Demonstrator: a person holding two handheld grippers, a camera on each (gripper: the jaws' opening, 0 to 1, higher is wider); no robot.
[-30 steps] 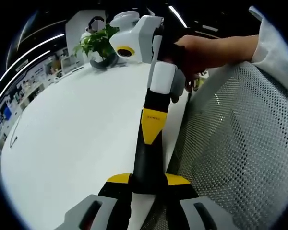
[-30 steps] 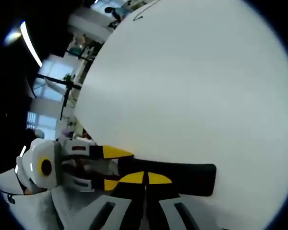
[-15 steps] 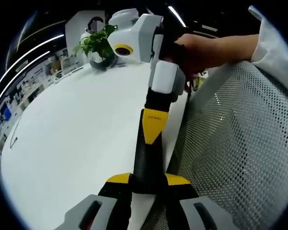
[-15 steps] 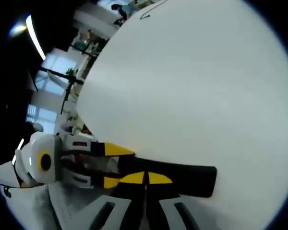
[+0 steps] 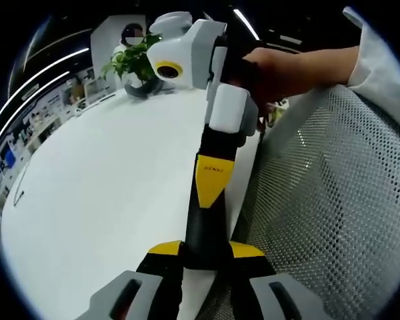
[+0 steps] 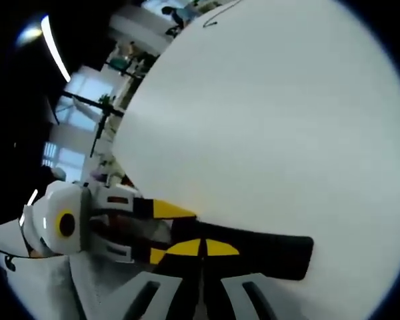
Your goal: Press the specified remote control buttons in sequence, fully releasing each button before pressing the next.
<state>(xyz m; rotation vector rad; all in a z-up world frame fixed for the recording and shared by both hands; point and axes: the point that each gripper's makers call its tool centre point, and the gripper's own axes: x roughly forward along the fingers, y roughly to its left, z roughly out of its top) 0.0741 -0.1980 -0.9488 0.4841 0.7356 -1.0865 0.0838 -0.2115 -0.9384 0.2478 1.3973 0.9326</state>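
Note:
A long black remote control is held over the edge of a white table, with my left gripper shut on its near end. My right gripper, held by a person's hand, comes down from above, its shut yellow tips resting on the remote's face. In the right gripper view the remote lies crosswise. My right gripper is shut with its tips on it. My left gripper clamps the remote's left end. The buttons are hidden.
A grey mesh chair back stands close on the right of the table edge. A potted plant sits at the table's far end. A small dark mark lies on the table far off.
The right gripper's yellow tips have slid a little down the remote towards my left gripper. The right gripper view has shifted slightly; the left grip is unchanged.

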